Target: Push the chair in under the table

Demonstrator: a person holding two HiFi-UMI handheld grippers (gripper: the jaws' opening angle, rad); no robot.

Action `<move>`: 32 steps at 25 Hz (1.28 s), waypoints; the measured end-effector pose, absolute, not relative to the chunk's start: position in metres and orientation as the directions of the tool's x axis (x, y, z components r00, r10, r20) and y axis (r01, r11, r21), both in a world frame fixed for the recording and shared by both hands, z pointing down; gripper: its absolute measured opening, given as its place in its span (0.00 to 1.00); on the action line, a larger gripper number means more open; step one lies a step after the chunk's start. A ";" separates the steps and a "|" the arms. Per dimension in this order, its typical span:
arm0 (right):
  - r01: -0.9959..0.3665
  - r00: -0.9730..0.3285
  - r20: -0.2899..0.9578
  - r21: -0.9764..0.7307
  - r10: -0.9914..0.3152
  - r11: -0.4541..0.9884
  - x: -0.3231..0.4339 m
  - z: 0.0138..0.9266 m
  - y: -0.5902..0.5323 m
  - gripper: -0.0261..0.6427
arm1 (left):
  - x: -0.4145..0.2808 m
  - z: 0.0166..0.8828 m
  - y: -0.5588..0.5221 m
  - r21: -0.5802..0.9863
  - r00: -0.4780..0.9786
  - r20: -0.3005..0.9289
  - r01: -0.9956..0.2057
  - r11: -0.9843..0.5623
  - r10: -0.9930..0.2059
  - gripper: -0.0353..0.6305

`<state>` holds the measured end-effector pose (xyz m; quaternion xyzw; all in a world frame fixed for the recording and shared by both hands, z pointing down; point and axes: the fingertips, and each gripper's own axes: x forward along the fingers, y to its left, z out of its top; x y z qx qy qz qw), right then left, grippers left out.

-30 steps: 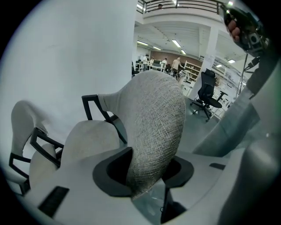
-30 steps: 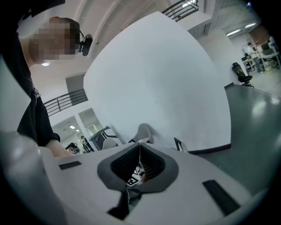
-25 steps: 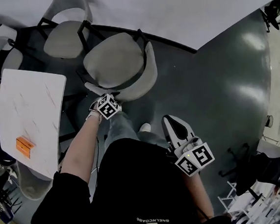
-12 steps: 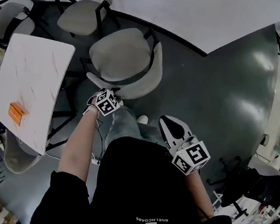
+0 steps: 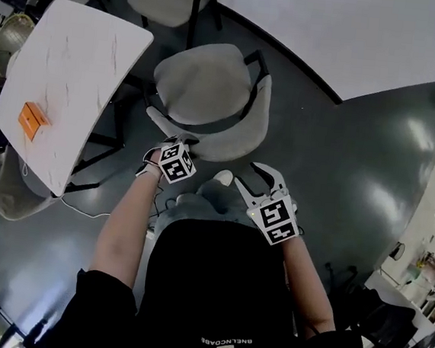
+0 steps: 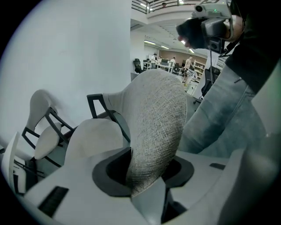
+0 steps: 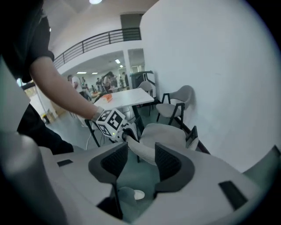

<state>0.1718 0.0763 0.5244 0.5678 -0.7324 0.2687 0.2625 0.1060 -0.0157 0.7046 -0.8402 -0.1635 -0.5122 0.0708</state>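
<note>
Your left gripper (image 6: 147, 176) has its fingers clamped on the chair (image 5: 210, 92) backrest at centre frame. Your right gripper (image 5: 254, 174) has just been opening its fingers; they are empty, just right of the backrest.

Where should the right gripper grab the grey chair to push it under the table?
Backrest top rim, right of the left gripper clamped there. Come from behind: the rim is thin and upright, and the table sits ahead and left. Right gripper: jaws have just been opening, nothing between them.

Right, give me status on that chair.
Left hand-held gripper shut on chair backrest. Right hand-held gripper, jaws just opening, empty, short of backrest. Chair out beside table corner, not under. Nothing plainly blocking.
</note>
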 end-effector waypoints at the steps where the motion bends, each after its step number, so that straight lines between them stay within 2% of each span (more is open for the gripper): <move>1: -0.968 -0.213 0.716 -0.061 -0.665 0.244 0.169 0.535 0.073 0.31 | 0.100 0.704 -0.012 0.049 0.423 0.884 0.343 -0.938 0.200 0.29; 7: -0.873 -0.171 0.852 0.102 -0.494 0.478 0.141 0.595 0.080 0.40 | 0.058 0.707 0.008 0.057 0.400 0.894 0.350 -0.935 0.204 0.29; 12: -0.754 -0.130 0.910 0.167 -0.394 0.635 0.116 0.627 0.104 0.42 | 0.032 0.706 0.031 0.056 0.408 0.889 0.352 -0.934 0.207 0.29; 22: -0.754 -0.102 0.912 0.190 -0.398 0.629 0.083 0.648 0.124 0.42 | -0.004 0.705 0.071 0.058 0.448 0.876 0.272 -0.960 0.180 0.29; 32: -0.709 -0.171 0.931 0.110 -0.322 0.697 0.027 0.650 0.154 0.42 | -0.061 0.704 0.105 0.052 0.465 0.872 0.220 -0.974 0.151 0.29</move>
